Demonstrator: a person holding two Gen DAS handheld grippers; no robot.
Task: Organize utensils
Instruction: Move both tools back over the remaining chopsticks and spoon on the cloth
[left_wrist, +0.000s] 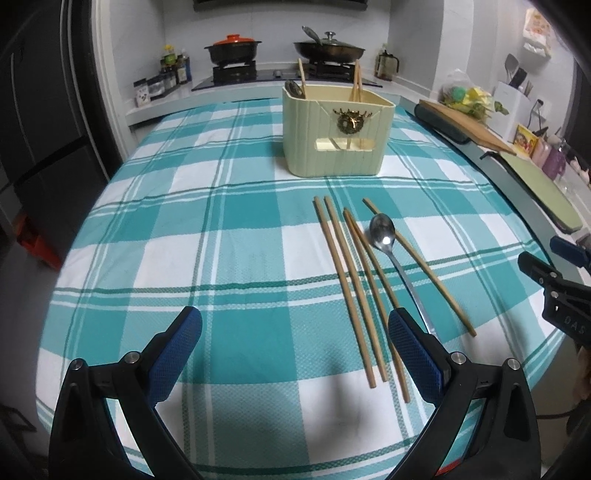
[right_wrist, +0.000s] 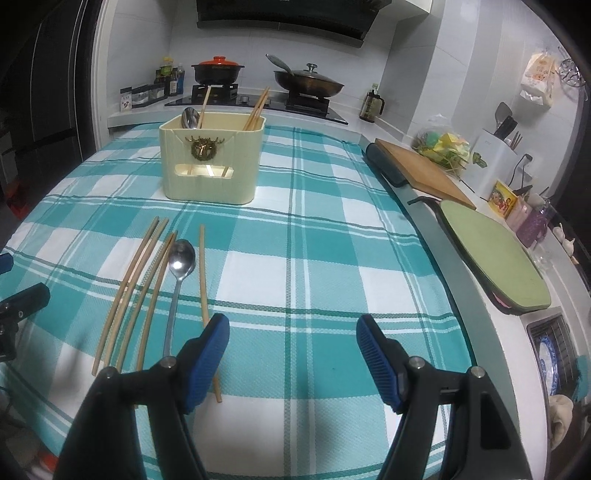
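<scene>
My table, under its teal checked cloth, carries the cream holder at the far side; nearer me lie five chopsticks and a spoon.

The only letters that can be read are "DAS", small and pale, on the black side of the right gripper. Words on the packets and boxes are too blurry.

A teal-and-white check is being shown by the tablecloth; cream by the holder; tan by 5 loose chopsticks; silver by the spoon.
</scene>
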